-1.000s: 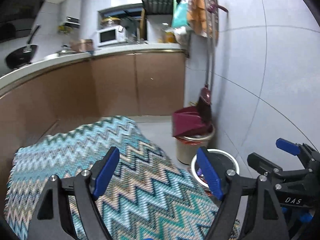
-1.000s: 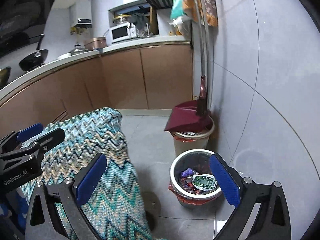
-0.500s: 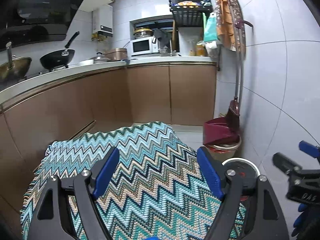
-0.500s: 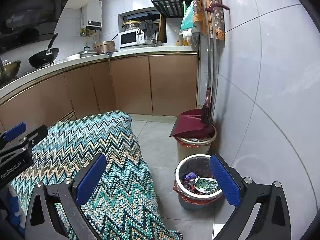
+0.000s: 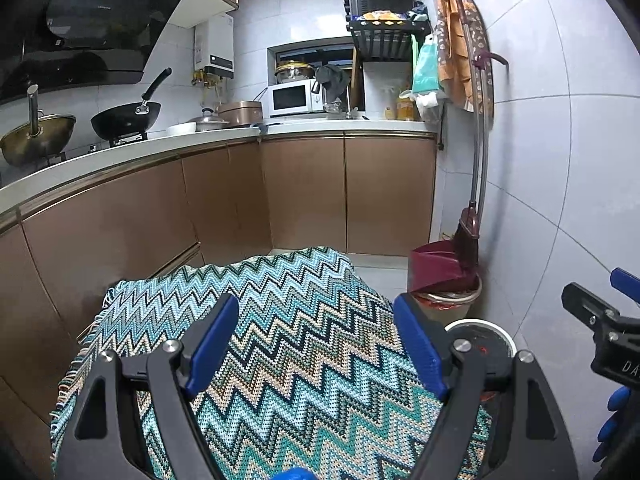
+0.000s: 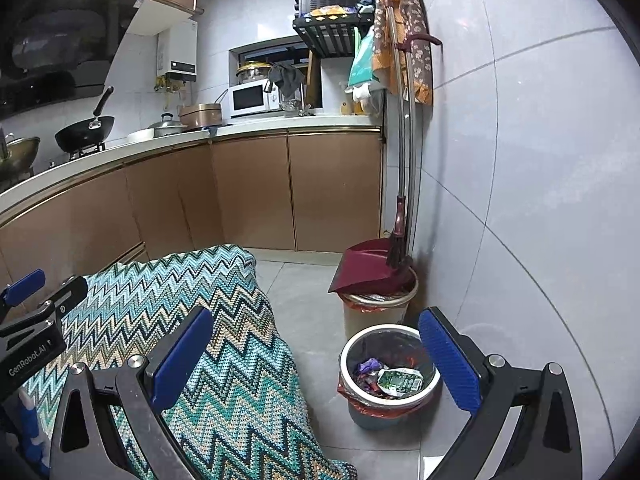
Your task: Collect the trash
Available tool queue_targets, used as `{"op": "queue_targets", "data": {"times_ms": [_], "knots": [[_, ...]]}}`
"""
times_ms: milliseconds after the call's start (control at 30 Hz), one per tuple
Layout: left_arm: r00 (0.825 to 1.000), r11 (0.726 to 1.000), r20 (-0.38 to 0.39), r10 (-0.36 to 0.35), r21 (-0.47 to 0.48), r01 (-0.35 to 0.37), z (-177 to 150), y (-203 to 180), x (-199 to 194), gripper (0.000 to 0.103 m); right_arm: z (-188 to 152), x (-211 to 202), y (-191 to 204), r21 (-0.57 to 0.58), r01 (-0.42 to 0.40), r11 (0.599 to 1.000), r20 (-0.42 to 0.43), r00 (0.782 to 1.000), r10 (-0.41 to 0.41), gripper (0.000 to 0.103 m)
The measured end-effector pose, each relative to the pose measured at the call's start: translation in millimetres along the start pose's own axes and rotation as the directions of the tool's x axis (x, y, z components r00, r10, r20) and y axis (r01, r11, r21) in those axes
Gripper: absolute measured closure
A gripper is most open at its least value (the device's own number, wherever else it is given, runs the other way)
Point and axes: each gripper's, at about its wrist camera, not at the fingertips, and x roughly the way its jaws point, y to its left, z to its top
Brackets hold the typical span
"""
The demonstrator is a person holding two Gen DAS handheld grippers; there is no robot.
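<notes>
Apparently done with a drop: left gripper (image 5: 316, 344) and right gripper (image 6: 316, 356) both held with jaws apart and empty above the zigzag blanket (image 6: 224, 344). Trash (image 6: 390, 378) lying inside the lined bin (image 6: 428, 390) just beside that blanket, likely placed for easy reach.

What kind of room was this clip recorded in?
A home kitchen, most likely: a wok sits on the stove under a range hood, and a microwave stands on the counter above brown cabinets.

dim, sharp, fisheye-warped dark corners
</notes>
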Motion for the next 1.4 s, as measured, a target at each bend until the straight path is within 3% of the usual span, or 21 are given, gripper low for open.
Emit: {"op": "queue_targets", "data": {"times_ms": [467,833,1100,1400], "knots": [[1.0,1.0,0.022,0.0,-0.004,0.0,-6,6,-17,0.024,-1,-8,5,-0.01,-0.007,1.0,0.011,1.0,0.007,0.0],[0.999,0.999,-0.04,-0.022,-0.041,0.02,-14,19,11,0.024,-11,11,2,0.007,-0.003,1.0,-0.033,0.999,0.003,0.0],[0.999,0.998,-0.039,-0.012,-0.07,0.009,-17,28,20,0.024,-9,20,-3,0.033,0.02,0.999,-0.021,1.0,-0.019,0.0],[0.998,0.999,-0.056,-0.01,-0.043,0.008,-15,29,30,0.024,-12,31,-5,0.021,0.026,0.999,-0.037,0.999,-0.026,0.0]]}}
